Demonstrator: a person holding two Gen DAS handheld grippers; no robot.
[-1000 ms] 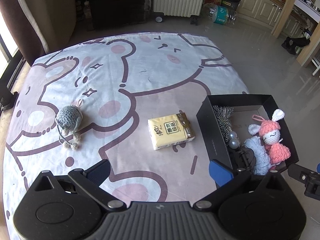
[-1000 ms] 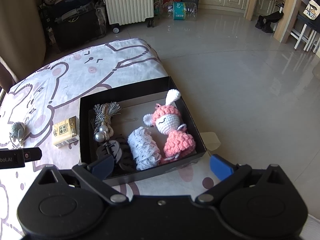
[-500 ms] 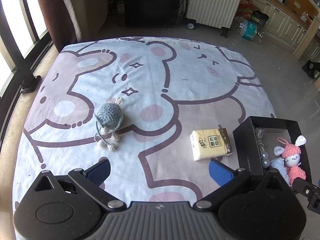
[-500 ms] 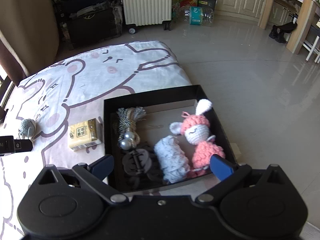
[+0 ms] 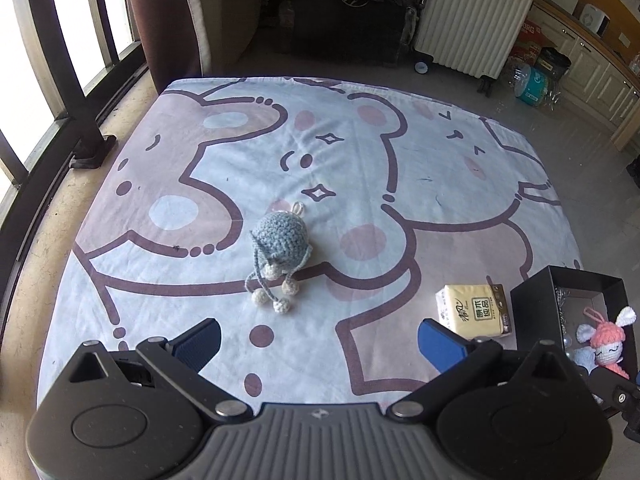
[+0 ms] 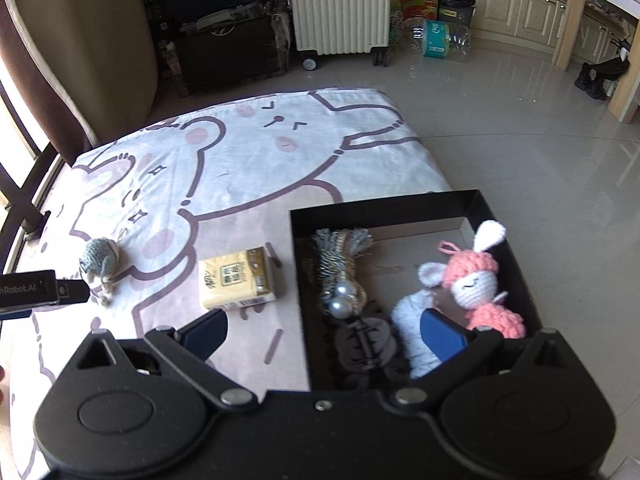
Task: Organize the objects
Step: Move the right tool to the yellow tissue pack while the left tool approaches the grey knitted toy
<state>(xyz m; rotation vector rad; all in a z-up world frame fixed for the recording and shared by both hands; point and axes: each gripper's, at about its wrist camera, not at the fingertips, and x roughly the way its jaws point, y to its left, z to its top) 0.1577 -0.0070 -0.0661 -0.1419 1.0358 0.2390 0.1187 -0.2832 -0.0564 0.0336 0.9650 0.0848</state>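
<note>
A cartoon-printed blanket (image 5: 360, 152) is spread over the floor, and more of its window-side half is taken in by the left wrist view than 1 second ago, the view having swung away from the black box (image 5: 532, 312), which is now cut off at the right edge. In the right wrist view the black box (image 6: 384, 210) is seen larger and lower in the frame than before, at the blanket's corner. Inside it 4 things are laid: a pink crochet bunny doll (image 6: 480, 280) at the right, a pale blue knitted roll (image 6: 412, 316) beside it, a dark hair claw (image 6: 366, 340) nearest the camera, and a tasselled cord with 2 pearls (image 6: 340, 268) at the left. A yellow tissue pack (image 6: 236, 278) is left on the blanket just beside the box's left wall. A grey crochet toy (image 5: 280, 240) is now centred ahead of the left gripper (image 5: 318, 338), well apart from the pack. The left gripper's blue fingers (image 5: 198, 340) are held wide apart with nothing between them. The right gripper (image 6: 324, 330) is likewise spread wide and empty, 1 finger over the blanket and the other over the box.
</note>
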